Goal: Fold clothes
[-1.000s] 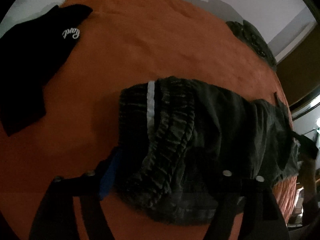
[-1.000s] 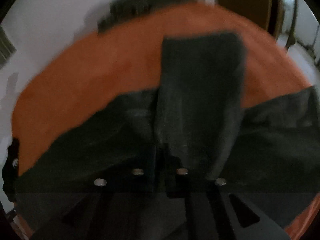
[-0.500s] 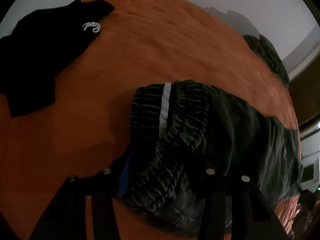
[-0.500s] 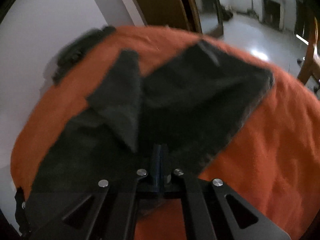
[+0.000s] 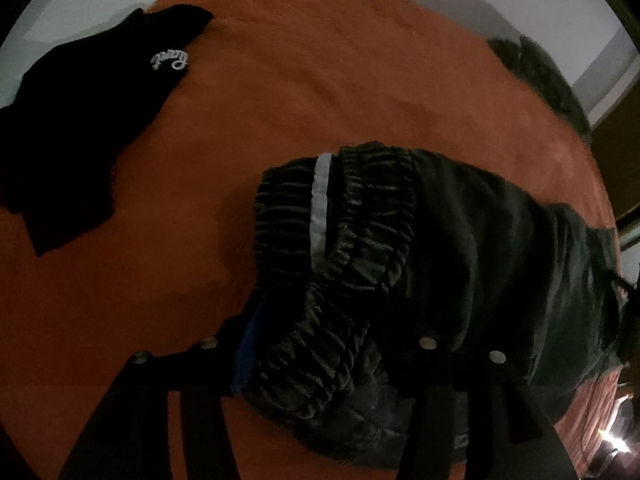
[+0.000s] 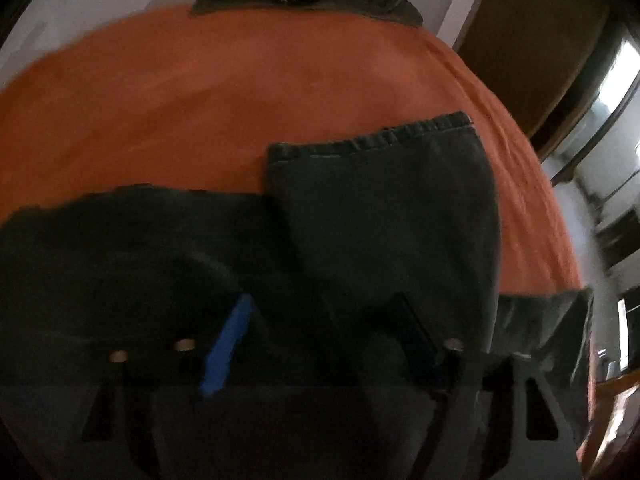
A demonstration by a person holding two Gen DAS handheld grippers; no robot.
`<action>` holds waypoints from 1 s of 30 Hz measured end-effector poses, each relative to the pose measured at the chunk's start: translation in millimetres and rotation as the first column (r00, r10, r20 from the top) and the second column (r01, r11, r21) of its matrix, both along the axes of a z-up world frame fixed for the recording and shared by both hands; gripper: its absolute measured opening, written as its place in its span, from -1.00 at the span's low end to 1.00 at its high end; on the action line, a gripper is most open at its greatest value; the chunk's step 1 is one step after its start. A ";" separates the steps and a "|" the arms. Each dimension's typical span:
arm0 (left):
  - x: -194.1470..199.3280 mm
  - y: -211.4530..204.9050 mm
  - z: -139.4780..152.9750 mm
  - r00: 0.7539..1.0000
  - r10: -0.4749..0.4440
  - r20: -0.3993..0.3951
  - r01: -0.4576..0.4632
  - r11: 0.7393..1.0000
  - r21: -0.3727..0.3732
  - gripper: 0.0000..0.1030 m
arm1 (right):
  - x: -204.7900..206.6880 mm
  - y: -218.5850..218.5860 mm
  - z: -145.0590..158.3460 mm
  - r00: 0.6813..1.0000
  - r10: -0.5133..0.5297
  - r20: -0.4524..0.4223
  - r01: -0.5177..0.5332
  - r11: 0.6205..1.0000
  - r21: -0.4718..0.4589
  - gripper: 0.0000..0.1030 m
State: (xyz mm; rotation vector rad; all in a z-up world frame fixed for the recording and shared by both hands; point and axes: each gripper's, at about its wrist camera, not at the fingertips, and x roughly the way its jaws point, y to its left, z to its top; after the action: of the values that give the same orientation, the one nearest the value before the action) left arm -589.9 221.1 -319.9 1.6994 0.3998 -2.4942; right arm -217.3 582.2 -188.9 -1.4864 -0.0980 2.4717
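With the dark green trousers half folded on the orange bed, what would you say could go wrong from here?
1. The left hand-held gripper straddles the bunched waistband; lifting could drag the trousers out of line.
2. The right hand-held gripper has just been opening, and the folded-over leg lies skewed, so the crease may set crooked.

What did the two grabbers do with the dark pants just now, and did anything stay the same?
The right gripper was pinched shut on a pant leg, swung it over, and its jaws have just been opening; the leg now lies folded on the dark pants. The left gripper stayed around the waistband. The black shirt stayed put.
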 end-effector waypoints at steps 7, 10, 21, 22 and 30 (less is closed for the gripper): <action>-3.1 9.5 -3.9 1.000 0.022 0.007 -0.022 0.999 -0.033 0.19 | 28.8 79.6 32.1 0.984 -0.137 -0.110 0.138 0.990 -0.002 -0.90; 0.8 13.1 -6.3 0.999 0.037 -0.012 -0.037 0.998 -0.042 0.21 | 91.8 136.2 62.3 0.924 -0.304 -0.231 0.274 0.950 -0.153 -0.91; 13.9 21.9 -10.1 0.996 0.071 -0.051 -0.074 0.996 -0.053 0.24 | 283.9 253.2 -2.0 0.754 -0.645 -0.125 0.421 0.621 -0.662 -0.90; 14.1 22.0 -10.4 0.997 0.066 -0.051 -0.069 0.996 -0.054 0.25 | 285.7 258.8 -12.9 0.750 -0.653 -0.102 0.413 0.583 -0.699 -0.87; 11.5 6.3 -6.8 0.997 0.068 -0.048 -0.068 0.998 -0.007 0.25 | 305.2 300.0 -7.1 0.696 -0.710 -0.105 0.346 0.460 -0.818 0.18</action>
State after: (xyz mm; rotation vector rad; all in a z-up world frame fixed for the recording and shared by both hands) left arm -578.4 227.3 -326.7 1.5976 0.4425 -2.4881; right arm 88.0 882.2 -196.0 -0.8373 1.4503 2.2305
